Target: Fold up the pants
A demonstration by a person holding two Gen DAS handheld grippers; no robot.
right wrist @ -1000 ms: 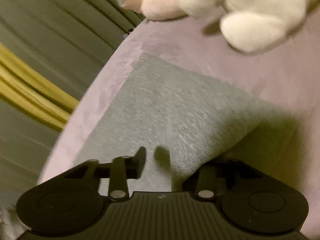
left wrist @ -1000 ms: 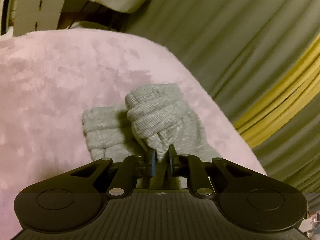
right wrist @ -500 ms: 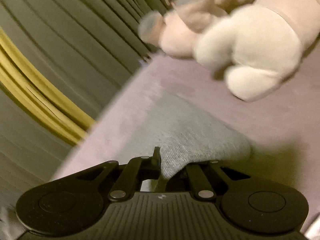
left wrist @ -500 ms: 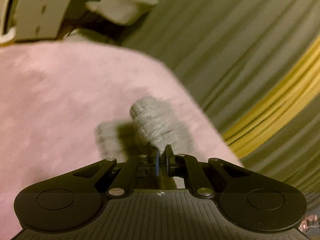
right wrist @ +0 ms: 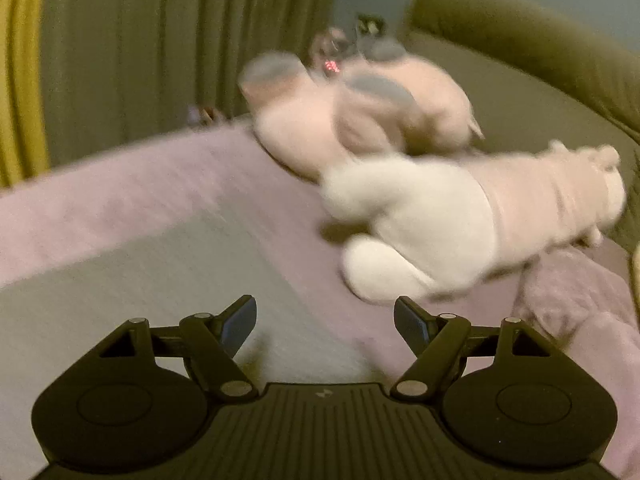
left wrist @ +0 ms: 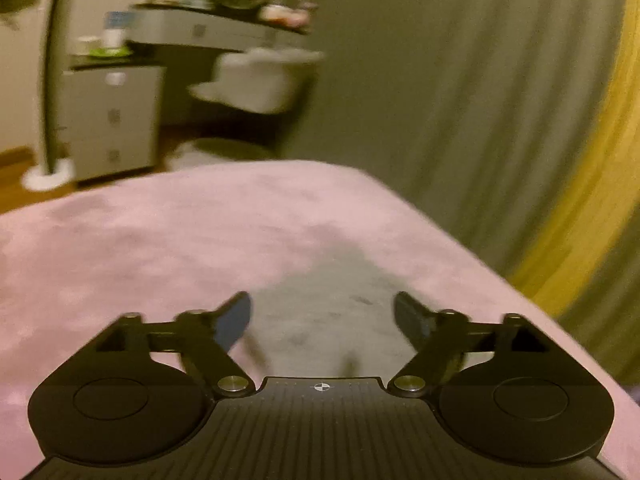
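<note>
The grey pants [left wrist: 324, 320] lie flat on the pink bed cover [left wrist: 140, 240], just ahead of my left gripper [left wrist: 322, 316], which is open and empty above them. In the right wrist view the pants [right wrist: 132, 300] spread over the left half of the cover [right wrist: 160, 176]. My right gripper [right wrist: 325, 320] is open and empty, over the pants' right edge. Both views are blurred.
Two pink and white plush toys [right wrist: 460, 216] lie on the bed ahead of the right gripper. An olive curtain with a yellow stripe [left wrist: 580, 200] hangs along the bed's edge. A drawer unit [left wrist: 112, 120] and a desk stand beyond the bed. An olive headboard [right wrist: 540, 52] stands at the back right.
Both grippers have let go of the pants and opened wide. The bunched cloth that the left gripper held now lies flat. Both cameras have tilted up and pulled back.
</note>
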